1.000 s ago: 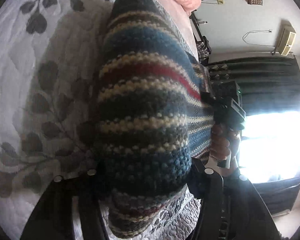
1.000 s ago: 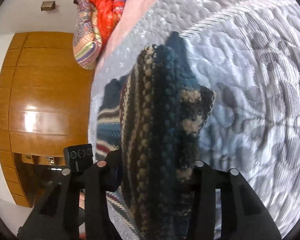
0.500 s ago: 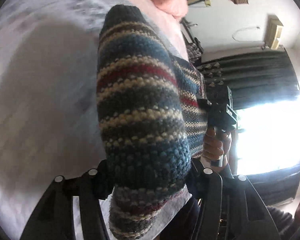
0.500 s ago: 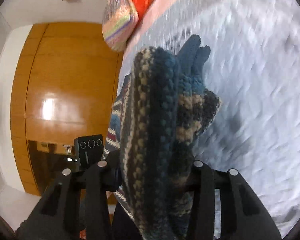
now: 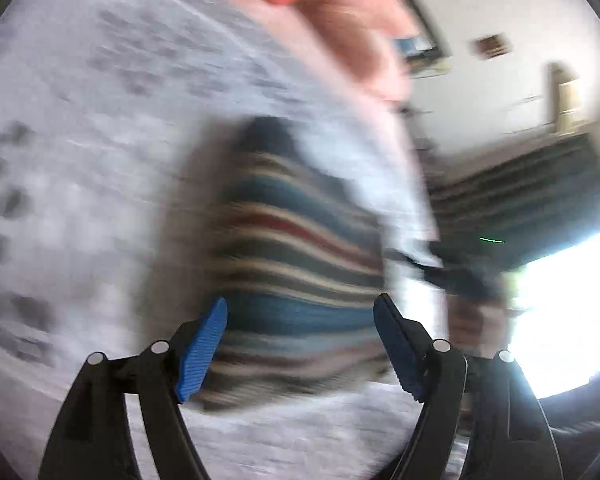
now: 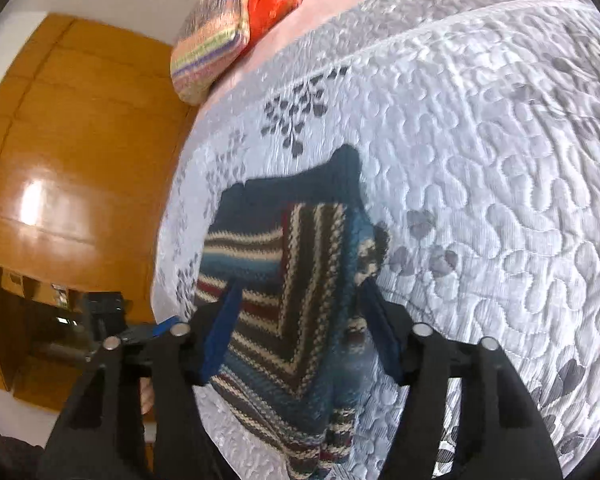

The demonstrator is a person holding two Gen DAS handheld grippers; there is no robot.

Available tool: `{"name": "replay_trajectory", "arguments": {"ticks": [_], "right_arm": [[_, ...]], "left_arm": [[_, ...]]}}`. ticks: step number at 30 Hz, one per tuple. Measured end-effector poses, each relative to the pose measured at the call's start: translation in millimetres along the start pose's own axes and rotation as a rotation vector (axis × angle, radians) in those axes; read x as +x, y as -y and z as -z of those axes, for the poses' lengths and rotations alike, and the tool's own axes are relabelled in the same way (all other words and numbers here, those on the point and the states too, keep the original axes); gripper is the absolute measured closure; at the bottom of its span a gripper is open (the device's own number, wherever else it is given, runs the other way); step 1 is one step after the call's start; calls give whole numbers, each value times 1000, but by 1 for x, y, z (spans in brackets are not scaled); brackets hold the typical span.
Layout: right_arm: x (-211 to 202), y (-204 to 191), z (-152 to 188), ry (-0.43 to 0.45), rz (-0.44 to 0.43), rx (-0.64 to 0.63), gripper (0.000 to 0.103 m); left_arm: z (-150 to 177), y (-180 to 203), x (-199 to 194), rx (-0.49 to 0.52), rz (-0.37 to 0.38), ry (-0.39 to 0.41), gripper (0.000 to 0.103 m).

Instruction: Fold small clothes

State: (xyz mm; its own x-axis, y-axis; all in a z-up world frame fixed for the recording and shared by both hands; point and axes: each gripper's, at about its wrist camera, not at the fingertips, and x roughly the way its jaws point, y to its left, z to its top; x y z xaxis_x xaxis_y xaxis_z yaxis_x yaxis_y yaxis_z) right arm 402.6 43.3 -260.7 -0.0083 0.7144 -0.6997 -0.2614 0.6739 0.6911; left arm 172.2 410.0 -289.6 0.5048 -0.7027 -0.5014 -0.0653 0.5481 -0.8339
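Quilted grey bedspread (image 6: 500,128) fills our view; on it lies the striped knit (image 6: 284,264), partly folded, long axis running away from us. Both our grippers are spread wide and hold nothing: the right gripper (image 6: 296,312) straddles its near end, the left gripper (image 5: 300,320) likewise, though blurred; we judge the right nearer

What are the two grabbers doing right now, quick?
Left gripper: open, holding nothing, the striped sweater lies beyond it.
Right gripper: open, holding nothing, over the sweater.
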Motion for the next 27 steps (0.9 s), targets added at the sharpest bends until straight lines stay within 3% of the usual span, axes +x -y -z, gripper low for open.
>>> {"name": "replay_trajectory", "arguments": {"ticks": [1,2,3,6,7,11,13,15,17,20,22,23,26,27], "right_arm": [[14,-3,-1,-40,9,-1,71],[21,0,2,-68,28,-7,84],[28,-4,7,-70,82,-31,94],[34,20,7,-37,125,1,96],[40,33,6,-40,99,60,96],[29,24,9,-12,104,12,89],[7,7,14,51,180,-48,85],[-9,-18,24,66,187,-134,85],[-1,-35,38,5,160,-189,85],[27,-36,54,-88,202,-221,89],[49,-20,63,-135,306,-236,103],[52,-13,65,-136,318,-236,103],[35,-25,68,-99,300,-228,103],[26,-35,74,-84,289,-249,98]], "left_arm": [[6,1,8,-7,68,-29,28],[10,3,25,-24,113,-70,29],[14,-2,37,-39,112,-104,31],[19,-37,74,-139,61,-204,50],[19,-45,80,-167,61,-221,58],[14,-36,81,-184,62,-275,56],[1,-18,63,-131,102,-271,54],[-7,3,41,-70,146,-219,50],[-24,10,30,-38,153,-140,41],[-48,-2,46,-54,61,-114,40],[-55,-24,70,-85,-37,-163,48],[-55,-30,76,-98,-45,-178,58],[-65,-20,70,-75,-88,-184,56],[-65,-7,62,-44,-89,-164,53]]}}
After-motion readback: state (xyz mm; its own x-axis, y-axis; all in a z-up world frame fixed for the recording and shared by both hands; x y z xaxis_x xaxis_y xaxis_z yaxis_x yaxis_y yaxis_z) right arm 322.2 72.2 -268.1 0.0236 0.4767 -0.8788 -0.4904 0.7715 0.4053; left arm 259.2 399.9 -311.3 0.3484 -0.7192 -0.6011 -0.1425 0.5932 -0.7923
